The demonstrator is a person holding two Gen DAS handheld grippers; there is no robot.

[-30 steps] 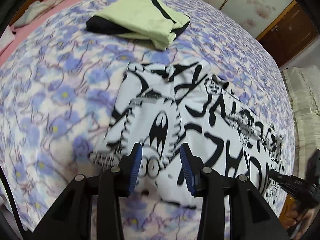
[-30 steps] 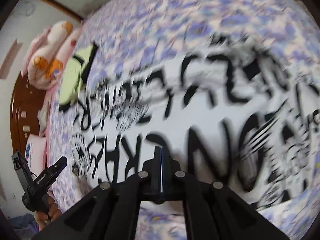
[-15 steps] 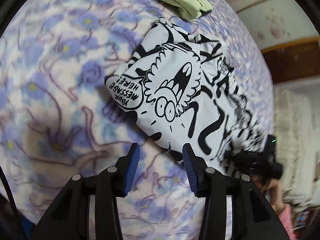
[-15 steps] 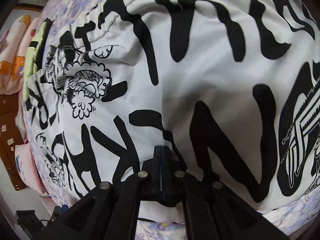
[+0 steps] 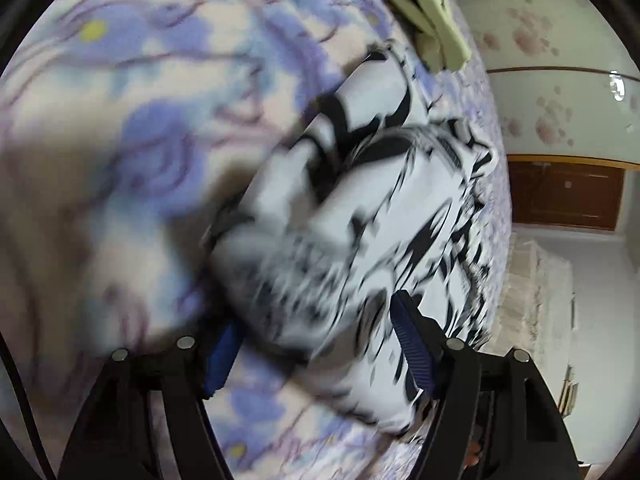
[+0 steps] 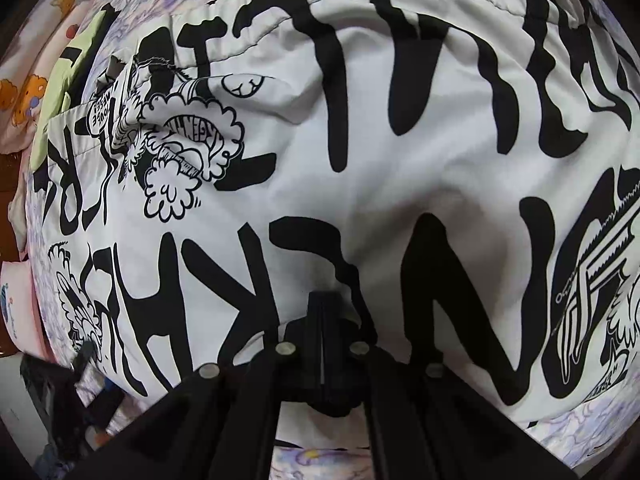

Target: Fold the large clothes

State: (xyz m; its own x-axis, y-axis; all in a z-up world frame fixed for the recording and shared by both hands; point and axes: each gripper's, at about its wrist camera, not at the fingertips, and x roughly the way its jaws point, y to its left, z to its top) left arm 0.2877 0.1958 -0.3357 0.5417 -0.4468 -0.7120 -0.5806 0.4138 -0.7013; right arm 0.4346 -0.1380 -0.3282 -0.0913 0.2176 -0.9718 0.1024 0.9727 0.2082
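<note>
We see the white black-lettered garment (image 6: 360, 152) flat on the floral bedsheet (image 5: 120, 120). The left view alone shows a sleeve end, blurred, between the left gripper (image 5: 320, 344)'s jaws, which have just been opening; pads not pressing. The right gripper (image 6: 322, 312), jaws together, rests on the cloth. Far off lies a folded green garment (image 5: 436, 12); wooden cabinet (image 5: 568, 196) right.

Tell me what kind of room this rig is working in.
Most likely a home bedroom. The black-and-white printed garment lies on a bed with a purple floral bedspread, a cartoon-print pillow sits at its head, and flower-patterned wardrobe doors stand behind it.
</note>
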